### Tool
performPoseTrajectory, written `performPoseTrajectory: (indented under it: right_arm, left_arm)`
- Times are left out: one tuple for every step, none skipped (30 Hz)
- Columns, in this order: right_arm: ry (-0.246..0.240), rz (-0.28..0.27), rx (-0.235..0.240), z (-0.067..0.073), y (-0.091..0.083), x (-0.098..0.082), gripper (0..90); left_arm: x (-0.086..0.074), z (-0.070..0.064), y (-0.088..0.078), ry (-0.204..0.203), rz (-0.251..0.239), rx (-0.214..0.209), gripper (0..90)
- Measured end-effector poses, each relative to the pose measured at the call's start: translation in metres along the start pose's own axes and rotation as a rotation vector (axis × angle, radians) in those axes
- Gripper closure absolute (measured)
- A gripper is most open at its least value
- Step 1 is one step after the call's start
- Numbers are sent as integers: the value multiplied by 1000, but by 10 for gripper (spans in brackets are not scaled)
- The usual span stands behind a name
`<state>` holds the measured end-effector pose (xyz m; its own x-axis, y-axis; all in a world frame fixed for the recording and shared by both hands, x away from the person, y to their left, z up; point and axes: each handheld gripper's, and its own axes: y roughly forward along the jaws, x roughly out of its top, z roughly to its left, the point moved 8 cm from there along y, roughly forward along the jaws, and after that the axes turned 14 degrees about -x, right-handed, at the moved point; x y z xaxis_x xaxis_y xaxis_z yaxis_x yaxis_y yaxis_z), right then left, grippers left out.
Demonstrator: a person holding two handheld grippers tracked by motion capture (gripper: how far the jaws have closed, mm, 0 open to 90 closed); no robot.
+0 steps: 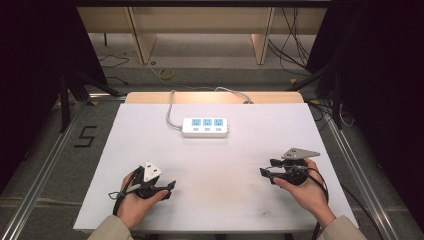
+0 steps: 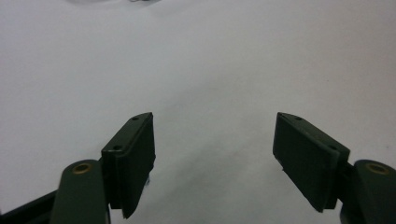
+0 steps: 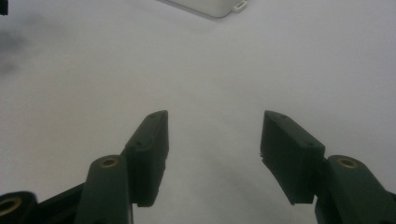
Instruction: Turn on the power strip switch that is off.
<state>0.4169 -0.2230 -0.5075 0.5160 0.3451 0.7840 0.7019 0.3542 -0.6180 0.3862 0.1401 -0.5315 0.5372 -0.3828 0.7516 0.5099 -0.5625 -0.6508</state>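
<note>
One power strip [image 1: 205,127], white, with three blue sockets in a row; it lies at centre frame, slightly above the middle, on the white table [image 1: 225,200]. One grey cord [image 1: 171,107] runs from its left end up toward the table's far edge. A corner of the strip also shows at the top of the right gripper view [image 3: 210,5].

Two hands, two grippers, all well apart from the strip. Left hand [image 1: 135,200] at lower left, palm cupping the left gripper [image 1: 171,187], jaws pointing right. Right hand [image 1: 305,190] at lower right, holding the right gripper [image 1: 264,172], jaws pointing left.

Left gripper [image 2: 214,154]: jaws wide, nothing between them, bare table below. Right gripper [image 3: 214,149]: jaws wide, nothing between them, nothing touched.
</note>
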Motion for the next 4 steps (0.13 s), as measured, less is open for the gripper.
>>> performPoseTrajectory:
  right_arm:
    - [2,-9,-5,-1,-1,0,408]
    - [4,-13,-8,-2,-2,-1,398]
    - [5,-20,-8,-2,-2,-2,389]
    - [7,-20,-11,-3,-3,-3,381]
  left_arm:
    - [0,0,1,-2,0,-2,291]
    - [-1,1,1,-4,3,-5,289]
    - [-1,1,2,-6,4,-6,287]
    - [-2,2,3,-7,7,-6,284]
